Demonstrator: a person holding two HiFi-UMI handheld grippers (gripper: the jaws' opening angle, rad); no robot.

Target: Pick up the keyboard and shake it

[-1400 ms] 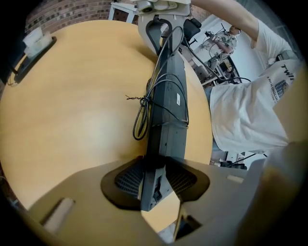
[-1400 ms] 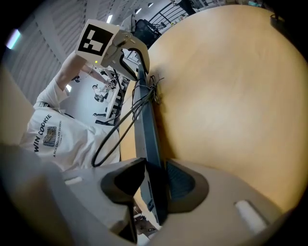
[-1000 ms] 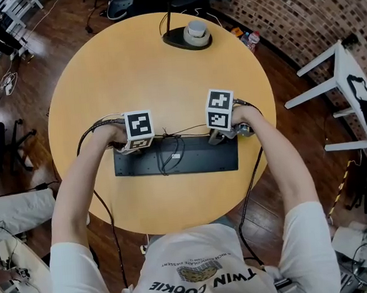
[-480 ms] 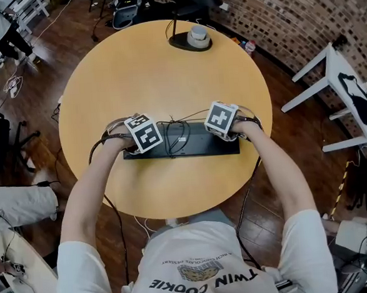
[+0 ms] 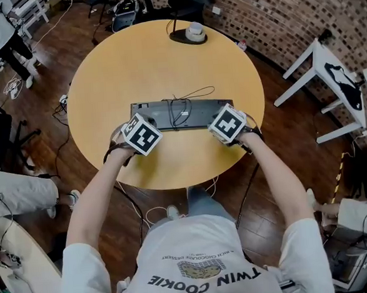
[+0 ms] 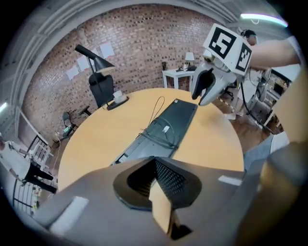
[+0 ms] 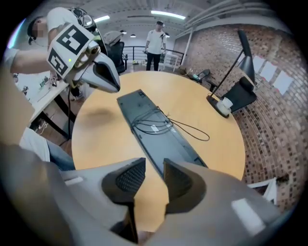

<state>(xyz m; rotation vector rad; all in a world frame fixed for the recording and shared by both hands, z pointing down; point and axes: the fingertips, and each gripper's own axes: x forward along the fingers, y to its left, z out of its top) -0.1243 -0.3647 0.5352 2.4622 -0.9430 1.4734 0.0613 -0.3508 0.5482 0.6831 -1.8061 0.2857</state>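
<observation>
Whereas a second ago they were at its far edge, the left gripper and right gripper are now hovering below the keyboard, which is lying mid-frame on the bench. In the left gripper view, the fingers are pressing together, just closed on nothing. In the right gripper view, the fingers are standing apart, having just narrowed, and are empty. The keyboard is seemingly lying released.

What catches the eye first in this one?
A dark keyboard, cable looped on top, lies flat on the round wooden table. Above its near edge hover the left hand-held gripper, shut and empty, and the right hand-held gripper, whose jaws have just been closing with nothing between them.
</observation>
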